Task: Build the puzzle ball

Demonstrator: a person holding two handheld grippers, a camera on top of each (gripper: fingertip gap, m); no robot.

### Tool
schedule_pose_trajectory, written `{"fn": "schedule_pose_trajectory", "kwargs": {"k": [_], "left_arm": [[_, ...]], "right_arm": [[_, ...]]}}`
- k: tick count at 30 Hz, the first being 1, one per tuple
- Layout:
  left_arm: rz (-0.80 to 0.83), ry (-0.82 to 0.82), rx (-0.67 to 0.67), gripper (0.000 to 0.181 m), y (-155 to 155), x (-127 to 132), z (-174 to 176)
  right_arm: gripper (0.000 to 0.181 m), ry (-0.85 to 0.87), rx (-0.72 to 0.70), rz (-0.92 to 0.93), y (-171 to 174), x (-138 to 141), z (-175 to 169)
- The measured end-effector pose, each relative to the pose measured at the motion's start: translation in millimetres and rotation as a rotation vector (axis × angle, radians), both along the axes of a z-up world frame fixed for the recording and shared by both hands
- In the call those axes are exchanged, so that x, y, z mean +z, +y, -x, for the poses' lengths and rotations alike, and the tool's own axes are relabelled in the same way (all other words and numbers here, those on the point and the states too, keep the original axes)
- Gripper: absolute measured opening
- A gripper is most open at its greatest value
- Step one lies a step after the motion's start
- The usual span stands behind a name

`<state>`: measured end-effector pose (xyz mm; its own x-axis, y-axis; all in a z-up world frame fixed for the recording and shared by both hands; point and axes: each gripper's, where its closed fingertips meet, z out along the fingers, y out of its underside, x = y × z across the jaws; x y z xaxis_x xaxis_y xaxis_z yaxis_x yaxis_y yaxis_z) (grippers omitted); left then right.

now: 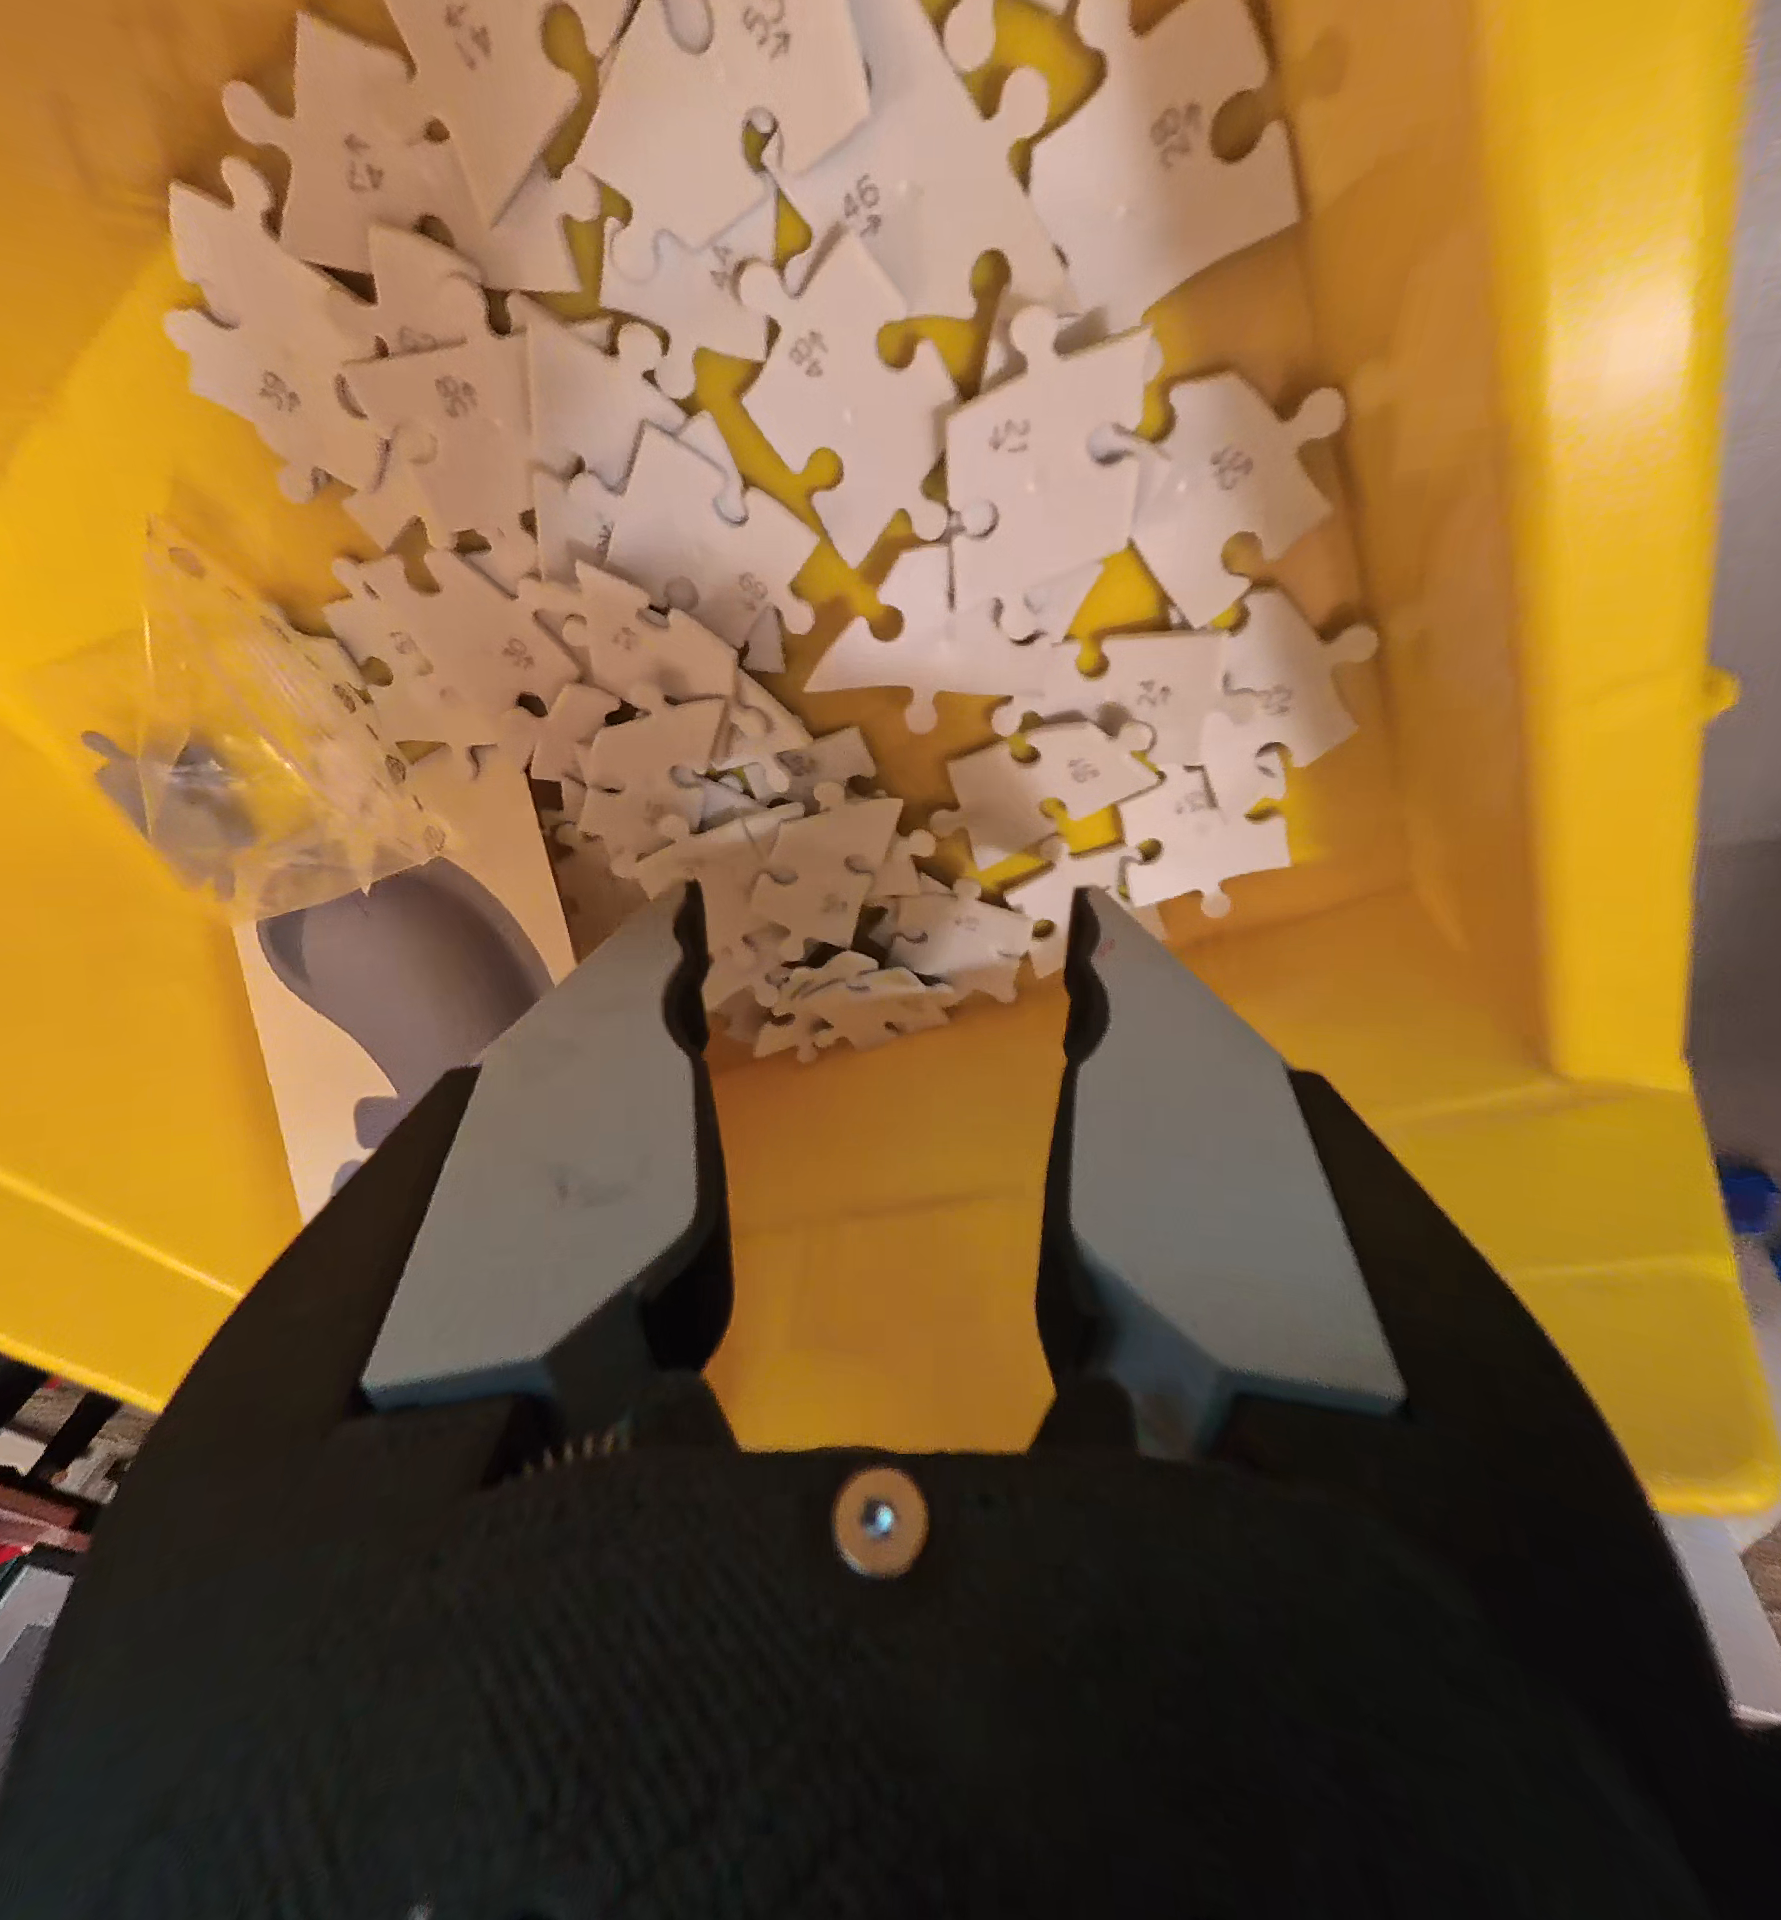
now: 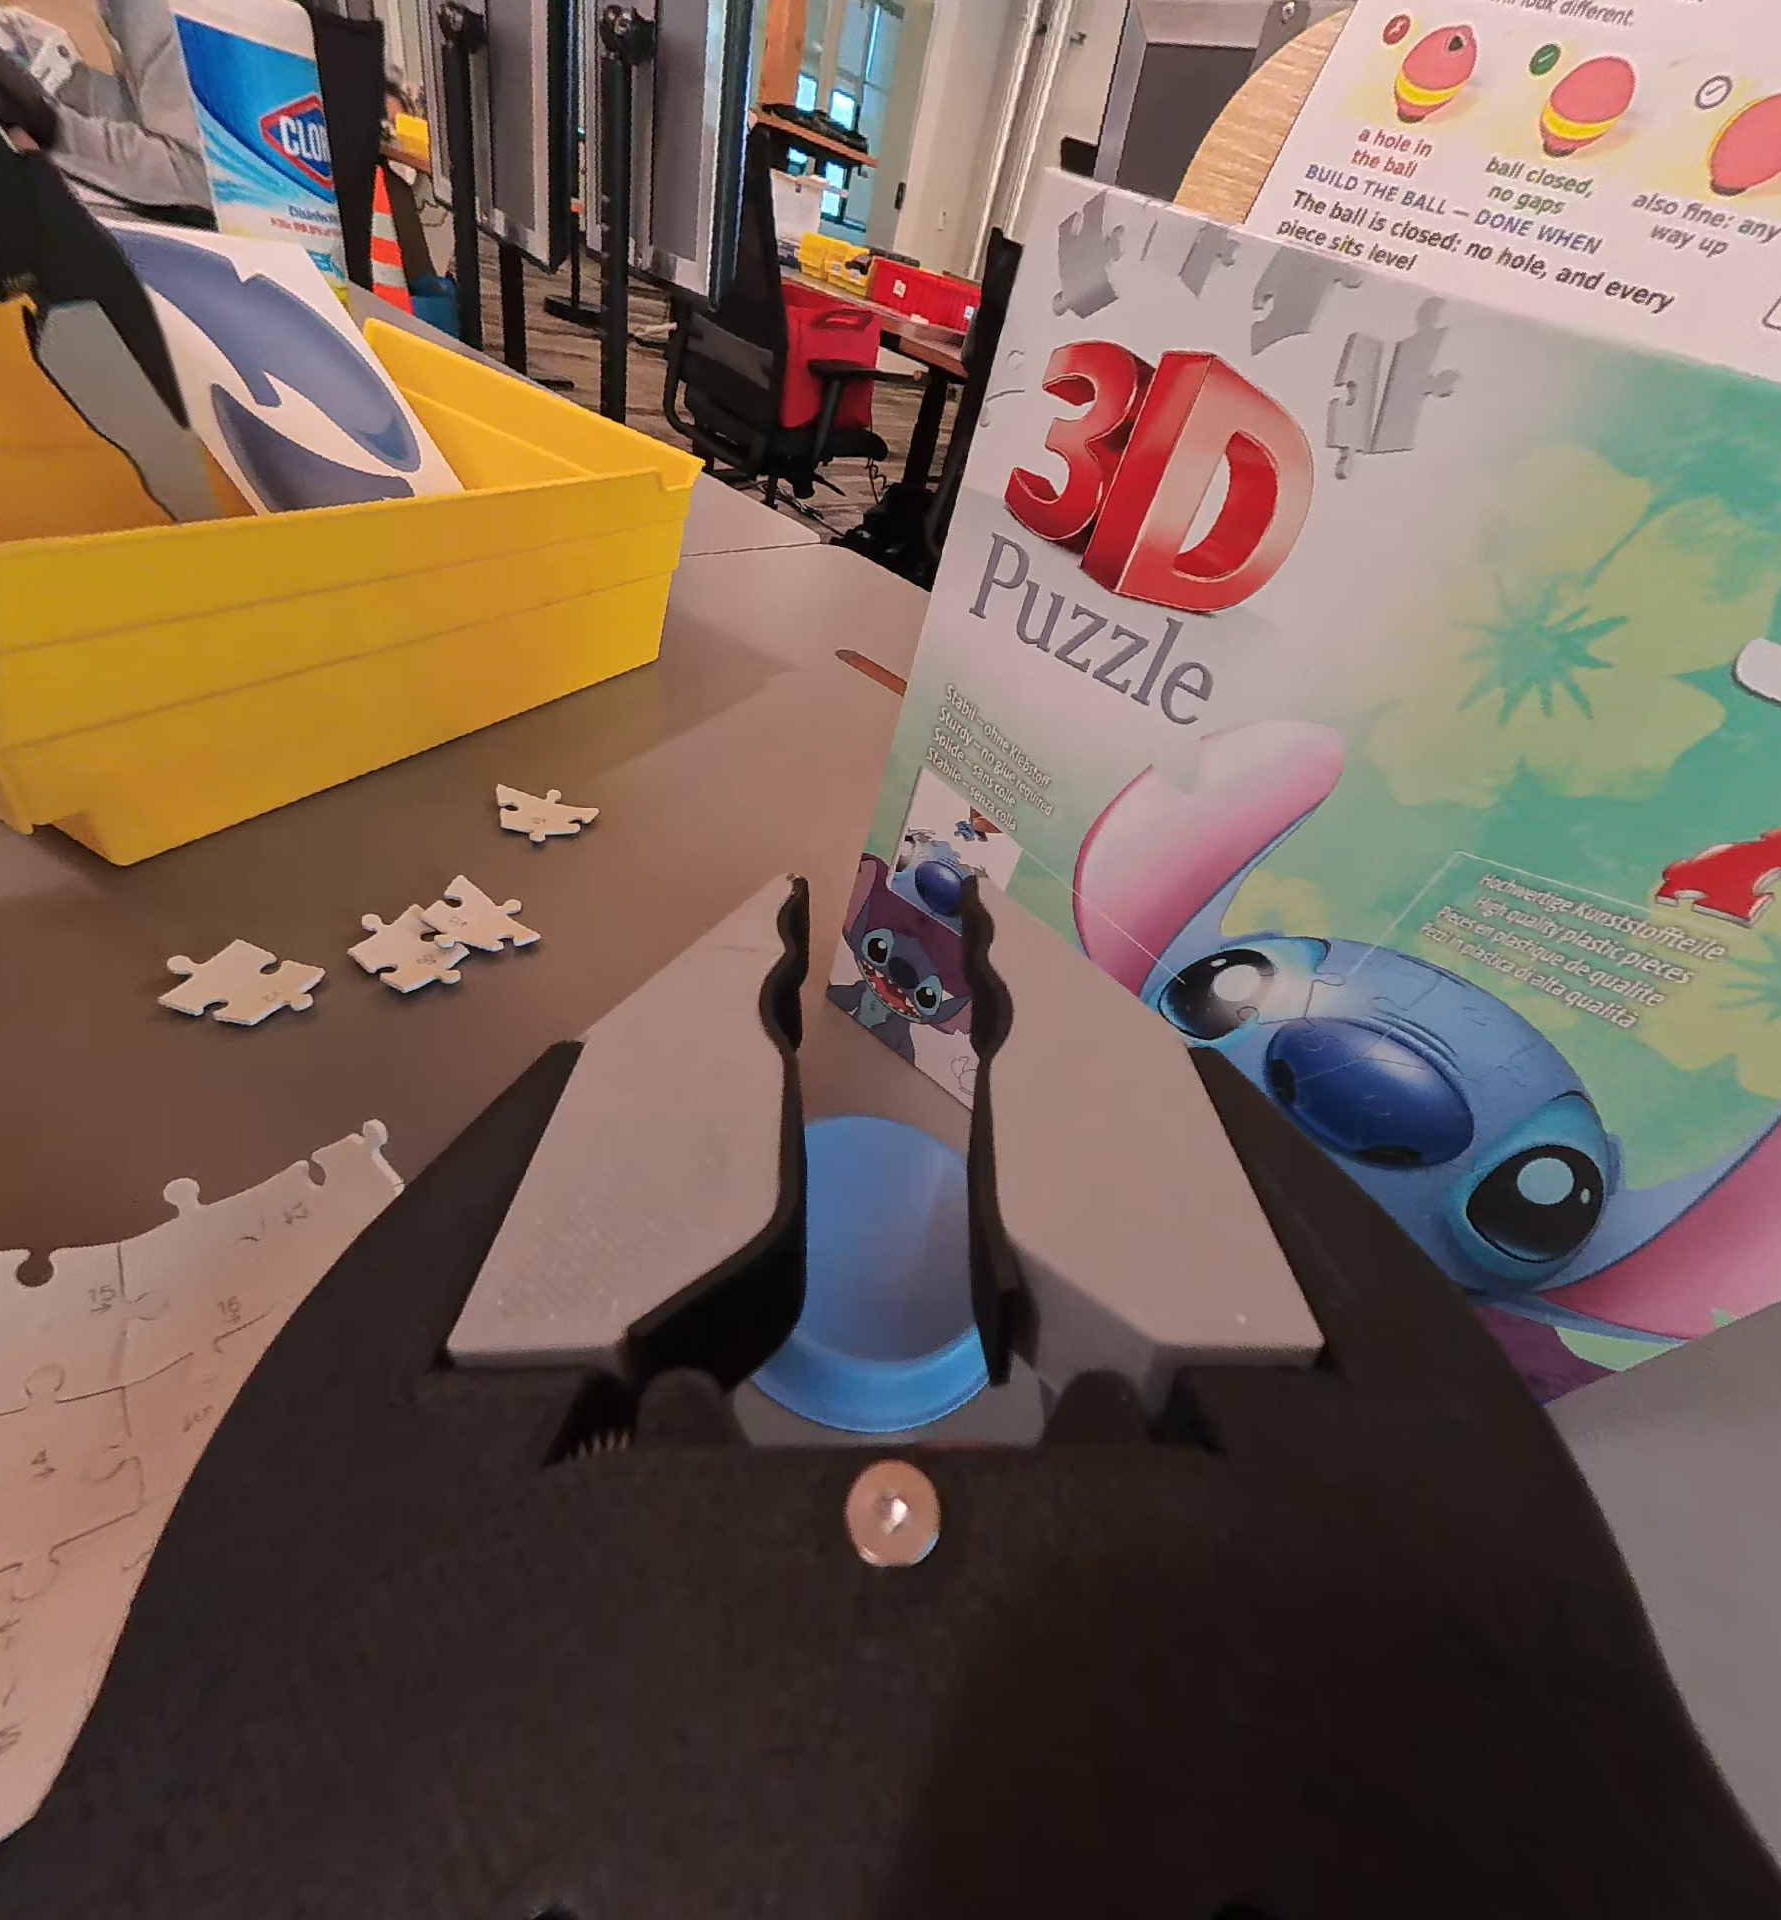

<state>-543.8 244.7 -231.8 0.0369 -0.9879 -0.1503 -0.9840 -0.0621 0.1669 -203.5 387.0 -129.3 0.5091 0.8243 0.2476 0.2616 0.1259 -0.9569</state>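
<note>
My left gripper [image 1: 881,925] hangs released over loose puzzle pieces [image 1: 761,499] heaped face-down in the yellow bin [image 1: 1488,520]. Beside that bin, my right gripper [image 2: 881,914] gapes empty; the joined, curved strip [image 2: 86,1403] runs lengthwise toward it.

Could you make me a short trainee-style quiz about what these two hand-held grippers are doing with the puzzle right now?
1. True or false: the left hand-held gripper is clamped on a puzzle piece.
2. Where do most loose puzzle pieces lie?
A. in the yellow bin
B. on the puzzle box
C. in the blue stand
3. Fill in: beside the yellow bin, four loose pieces lie on the grey ____.

Key
1. False: its jaws stand open over the pile, gripping nothing.
2. A.
3. Table. The right hand-held gripper is empty too, above the blue stand, with the joined section on its left.
</note>
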Motion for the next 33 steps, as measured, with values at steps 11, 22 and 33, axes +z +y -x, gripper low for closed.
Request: {"fn": "schedule_pose_trajectory", "kwargs": {"k": [11, 22, 33], "left_arm": [[-0.041, -0.112, 0.166, 0.065, 9, 31, 0], [0.076, -0.354, 0.290, 0.054, -14, 22, -56], [0.118, -0.232, 0.373, 0.051, 0, -9, -52]], "right_arm": [[0.026, -0.002, 0.012, -0.018, -5, 4, 1], [0.025, -0.001, 0.059, -0.031, -16, 8, 9], [0.024, 0.002, 0.084, -0.045, -23, 12, 13]]}}
